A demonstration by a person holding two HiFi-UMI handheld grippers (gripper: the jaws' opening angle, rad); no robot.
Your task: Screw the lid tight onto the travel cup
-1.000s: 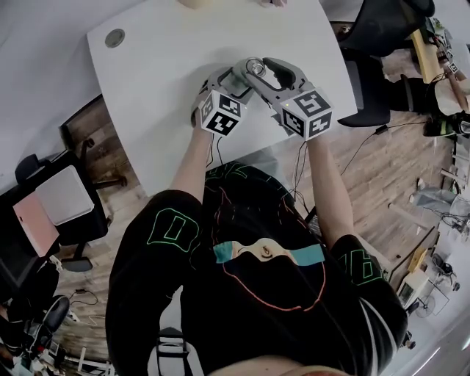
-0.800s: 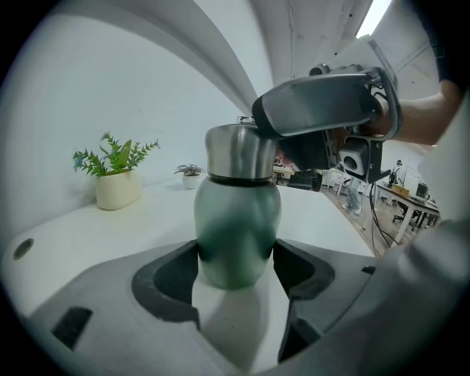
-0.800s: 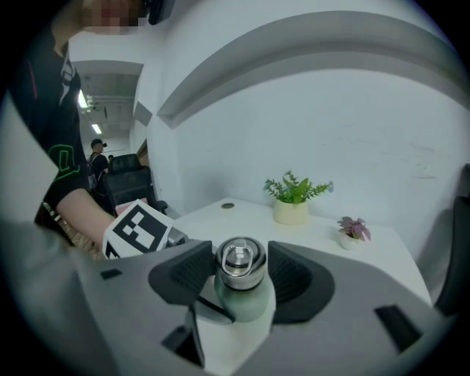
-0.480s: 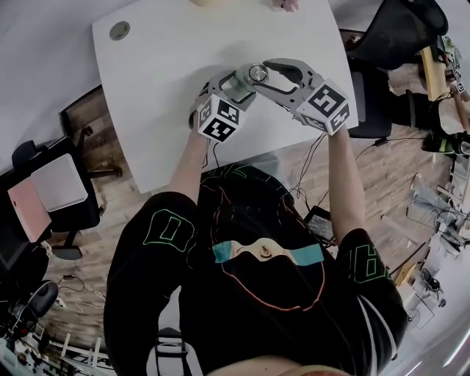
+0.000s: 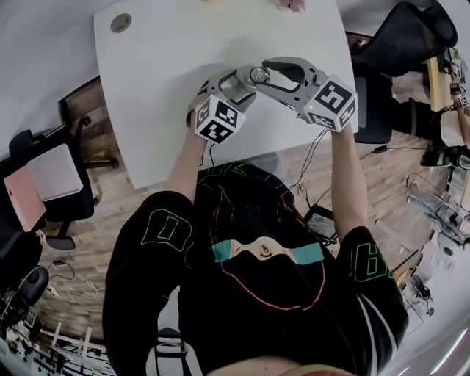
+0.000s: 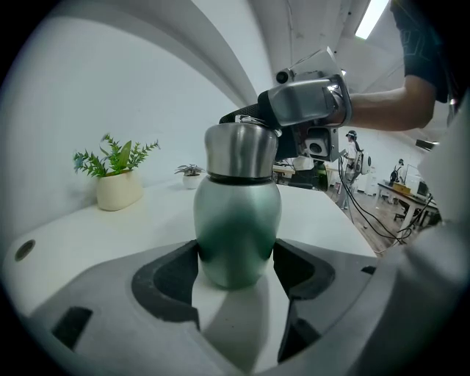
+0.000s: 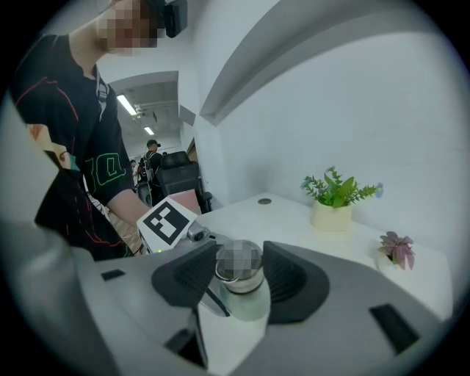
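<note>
A green travel cup [image 6: 236, 228] with a steel lid [image 6: 239, 150] stands upright on the white table [image 5: 169, 59]. My left gripper [image 6: 236, 266] is shut on the cup's body, one dark pad on each side. In the head view the lid [image 5: 257, 73] shows between both grippers near the table's front edge. My right gripper [image 7: 240, 277] reaches in from the opposite side at lid height. Its jaws have just been closing with the lid [image 7: 239, 273] between them, and both pads now touch it. The cup's base is hidden behind my left jaws.
A leafy plant in a cream pot [image 6: 117, 180] and a small pink plant [image 7: 396, 250] stand at the far side of the table. A round cable hole [image 5: 120, 23] sits in the far left corner. Office chairs [image 5: 396, 44] stand to the right, past the table edge.
The right gripper has rolled about the lid, and its marker cube has swung out to the right. The left gripper and the cup have stayed in place.
</note>
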